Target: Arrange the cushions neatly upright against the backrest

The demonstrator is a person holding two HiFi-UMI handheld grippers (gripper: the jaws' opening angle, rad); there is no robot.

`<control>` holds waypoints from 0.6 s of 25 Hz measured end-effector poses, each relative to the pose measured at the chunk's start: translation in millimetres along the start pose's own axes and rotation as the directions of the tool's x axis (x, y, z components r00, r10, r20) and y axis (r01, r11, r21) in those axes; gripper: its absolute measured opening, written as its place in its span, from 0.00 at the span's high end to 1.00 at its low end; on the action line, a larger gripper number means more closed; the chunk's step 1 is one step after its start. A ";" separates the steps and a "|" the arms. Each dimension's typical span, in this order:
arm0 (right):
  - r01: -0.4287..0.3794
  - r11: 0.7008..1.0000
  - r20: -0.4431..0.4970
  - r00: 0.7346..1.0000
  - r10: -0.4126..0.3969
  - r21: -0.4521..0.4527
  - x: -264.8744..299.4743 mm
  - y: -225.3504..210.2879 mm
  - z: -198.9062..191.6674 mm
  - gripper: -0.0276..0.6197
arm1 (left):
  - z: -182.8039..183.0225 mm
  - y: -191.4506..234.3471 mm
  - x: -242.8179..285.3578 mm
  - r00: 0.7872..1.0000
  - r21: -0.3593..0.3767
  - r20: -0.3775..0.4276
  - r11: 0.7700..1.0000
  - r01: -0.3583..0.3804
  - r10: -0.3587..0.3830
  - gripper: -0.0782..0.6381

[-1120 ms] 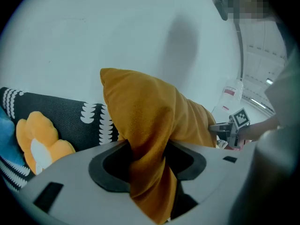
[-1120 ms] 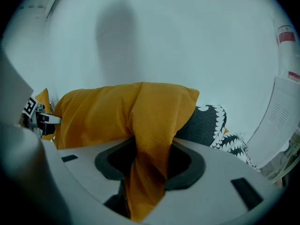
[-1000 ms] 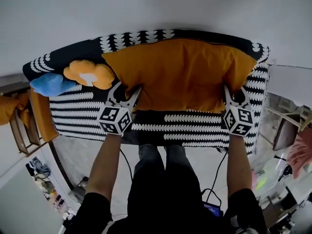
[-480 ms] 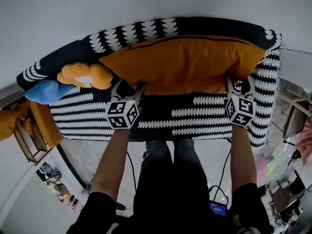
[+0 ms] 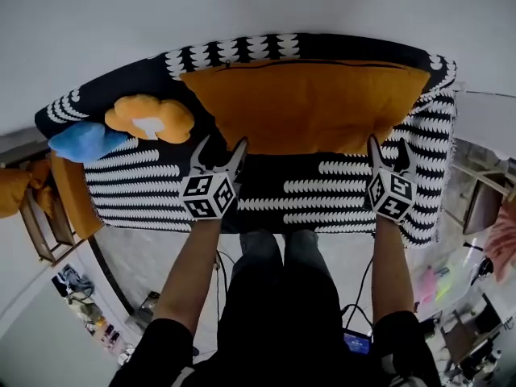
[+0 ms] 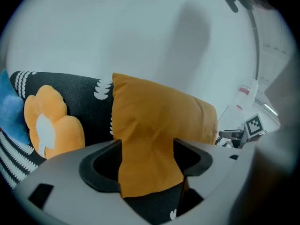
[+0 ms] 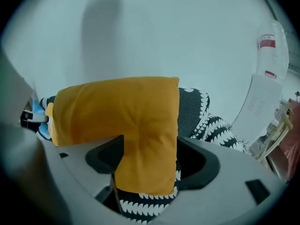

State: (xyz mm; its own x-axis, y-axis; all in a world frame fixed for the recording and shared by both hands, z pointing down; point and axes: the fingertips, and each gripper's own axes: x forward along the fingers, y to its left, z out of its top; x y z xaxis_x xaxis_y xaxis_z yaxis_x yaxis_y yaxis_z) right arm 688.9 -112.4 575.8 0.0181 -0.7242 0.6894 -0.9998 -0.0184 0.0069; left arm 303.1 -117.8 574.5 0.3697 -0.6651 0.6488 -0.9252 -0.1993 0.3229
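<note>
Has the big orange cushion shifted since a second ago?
Yes. The orange cushion has tipped back toward the backrest, uncovering more of the seat.

The big orange cushion [image 5: 302,107] is matt woven cloth, softly creased at its corners, the sofa [image 5: 137,180] wears matt black-and-white printed fabric, the flower-shaped cushion [image 5: 151,119] and blue cushion [image 5: 85,141] look plush, and the wall [image 5: 242,6] is smooth and matt.

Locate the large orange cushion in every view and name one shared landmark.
Head view: large orange cushion upper centre.
Left gripper view: centre, a corner hanging low.
Right gripper view: centre, stretching left.
Shared landmark: patterned sofa.
</note>
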 end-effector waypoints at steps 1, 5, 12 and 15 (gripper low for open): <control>-0.011 1.000 0.008 1.000 0.011 0.003 -8.3 2.3 -0.5 0.39 | 0.9 -5.7 -8.1 1.000 -0.004 0.007 1.000 0.005 -0.005 0.39; -0.102 0.995 -0.003 0.995 0.102 0.024 -36.3 20.1 -7.2 0.39 | 9.0 -19.9 -54.8 0.996 -0.010 0.087 1.000 -0.018 0.018 0.40; -0.252 0.967 0.034 0.967 0.253 -0.030 -104.6 44.0 14.9 0.43 | 20.3 -26.6 -144.4 0.974 -0.103 0.214 0.993 -0.060 0.081 0.48; -0.301 0.951 0.049 0.951 0.305 -0.074 -137.6 54.7 22.6 0.43 | 25.2 -40.6 -171.7 0.968 -0.109 0.246 0.993 -0.033 0.059 0.49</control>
State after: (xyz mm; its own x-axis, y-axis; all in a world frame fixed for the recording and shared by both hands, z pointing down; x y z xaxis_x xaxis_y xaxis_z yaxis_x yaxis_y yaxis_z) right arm 631.8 -29.3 464.9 -0.2874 -0.7285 0.6219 -0.9565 0.2516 -0.1474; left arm 275.0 -13.6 432.6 0.2823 -0.8320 0.4775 -0.9219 -0.0975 0.3750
